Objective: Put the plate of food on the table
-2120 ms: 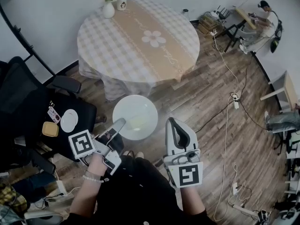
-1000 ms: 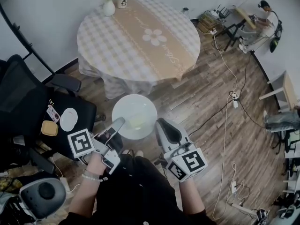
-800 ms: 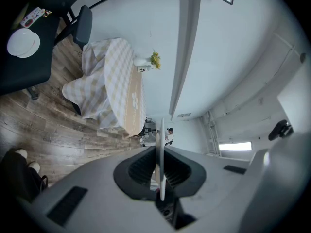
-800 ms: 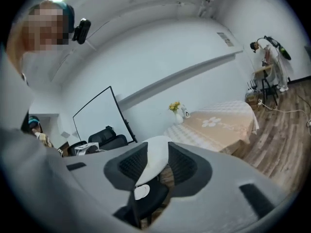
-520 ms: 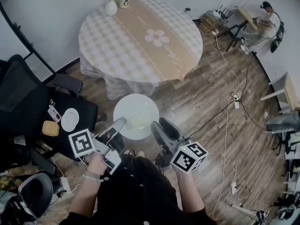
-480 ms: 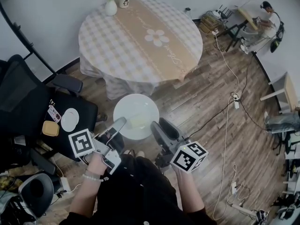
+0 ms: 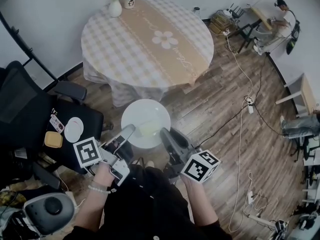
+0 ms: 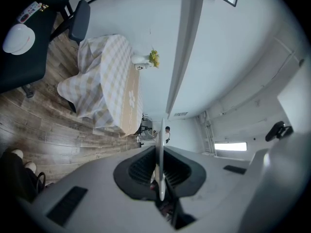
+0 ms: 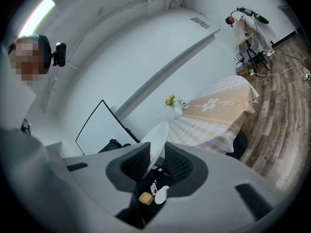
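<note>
A white plate (image 7: 145, 120) with a pale piece of food (image 7: 147, 129) hangs level above the wood floor, just in front of me. My left gripper (image 7: 130, 131) is shut on its near left rim; in the left gripper view the plate (image 8: 161, 178) shows edge-on between the pads. My right gripper (image 7: 166, 133) has the plate's right rim (image 9: 156, 139) between its jaws, which are closing and still stand a little apart from it. The round table (image 7: 147, 39) under a checked cloth stands beyond the plate.
A vase of yellow flowers (image 7: 115, 5) stands at the table's far edge. At my left is a black chair (image 7: 30, 109) bearing a small white dish (image 7: 75, 129) and a yellow object (image 7: 53, 139). Cables (image 7: 245, 101) cross the floor at right. A person (image 7: 280, 16) sits far right.
My right gripper swung in from the lower right, turned, and brought its jaws around the plate's right rim. The left gripper and the plate have stayed put.
</note>
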### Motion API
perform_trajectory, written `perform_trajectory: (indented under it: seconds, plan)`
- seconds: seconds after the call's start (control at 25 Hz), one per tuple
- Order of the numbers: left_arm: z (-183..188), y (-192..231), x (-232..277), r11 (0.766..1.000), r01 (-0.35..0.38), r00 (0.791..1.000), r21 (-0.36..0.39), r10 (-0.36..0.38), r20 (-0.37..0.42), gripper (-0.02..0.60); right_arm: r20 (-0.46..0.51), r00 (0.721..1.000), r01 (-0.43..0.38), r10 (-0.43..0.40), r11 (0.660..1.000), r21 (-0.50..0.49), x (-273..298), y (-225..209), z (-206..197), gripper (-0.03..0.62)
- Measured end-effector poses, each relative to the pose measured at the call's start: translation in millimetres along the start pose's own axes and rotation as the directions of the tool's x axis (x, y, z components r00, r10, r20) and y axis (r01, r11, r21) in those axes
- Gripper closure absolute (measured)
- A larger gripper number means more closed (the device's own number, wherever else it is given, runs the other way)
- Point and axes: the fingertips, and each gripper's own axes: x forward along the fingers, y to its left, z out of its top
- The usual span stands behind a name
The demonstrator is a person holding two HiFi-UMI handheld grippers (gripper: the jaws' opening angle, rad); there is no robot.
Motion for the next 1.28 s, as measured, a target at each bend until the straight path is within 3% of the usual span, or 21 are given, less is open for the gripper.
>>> perform_trajectory:
  seconds: [0.52, 0.92, 1.28]
  plan:
    - [4, 0, -11, 1.000, -0.004, 0.999, 0.011, 0.004, -0.040, 0.563, 0.039, 0.999, 0.024, -0.025, 0.999, 0.024, 0, 9, -11, 0.530]
    - [12, 2, -18, 1.000, -0.006, 0.999, 0.026, 0.007, -0.034, 0.563, 0.039, 0.999, 0.018, -0.019, 1.000, 0.014, 7, 14, -14, 0.530]
    - [27, 3, 6, 1.000, 0.001, 1.000, 0.018, -0.001, 0.004, 0.563, 0.016, 1.000, -0.008, 0.008, 1.000, 0.016, 26, -3, 4, 0.531]
